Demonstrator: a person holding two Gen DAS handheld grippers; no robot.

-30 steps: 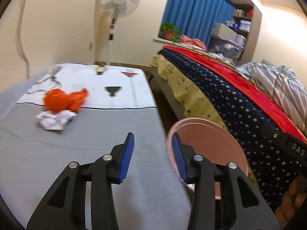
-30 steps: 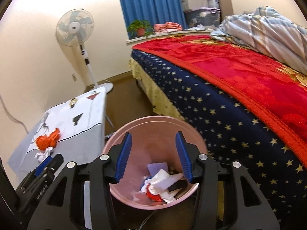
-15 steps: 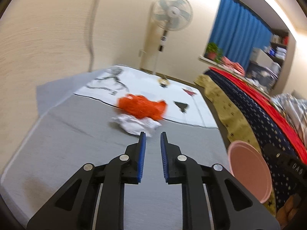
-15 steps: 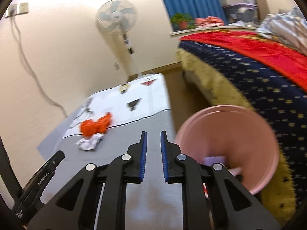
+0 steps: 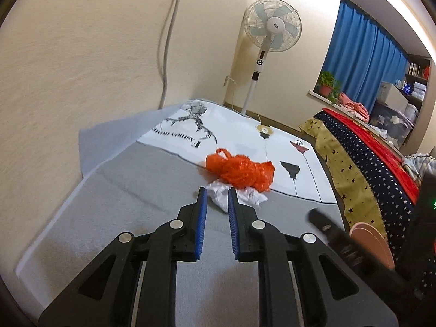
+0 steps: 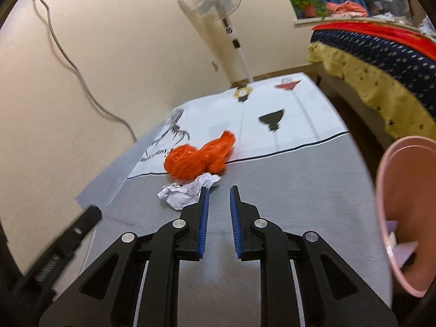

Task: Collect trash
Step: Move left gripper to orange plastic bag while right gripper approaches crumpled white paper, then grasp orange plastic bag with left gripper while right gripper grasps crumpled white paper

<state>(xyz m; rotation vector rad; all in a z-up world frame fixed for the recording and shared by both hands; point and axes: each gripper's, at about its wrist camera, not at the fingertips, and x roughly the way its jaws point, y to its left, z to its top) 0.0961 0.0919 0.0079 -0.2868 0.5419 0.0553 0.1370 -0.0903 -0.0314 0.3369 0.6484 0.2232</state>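
Observation:
A crumpled orange plastic bag (image 5: 241, 172) and a crumpled white paper (image 5: 237, 196) lie together on the grey table cloth (image 5: 136, 207). My left gripper (image 5: 216, 193) hovers just short of the white paper, its fingers a narrow gap apart and empty. My right gripper (image 6: 219, 192) is just right of the white paper (image 6: 188, 190) and below the orange bag (image 6: 199, 158), fingers a narrow gap apart, empty. A pink trash bin (image 6: 406, 234) with scraps inside stands at the table's right edge; it also shows in the left wrist view (image 5: 373, 242).
A white printed cloth (image 5: 245, 141) covers the table's far half. A wall (image 5: 81, 54) with a cable runs along the left. A standing fan (image 5: 269, 35) is behind the table. A bed (image 5: 368, 158) with a starred blanket stands to the right.
Both grippers swung left from the pink bin toward the trash on the table and narrowed their fingers. The orange bag and white paper are now much closer to both.

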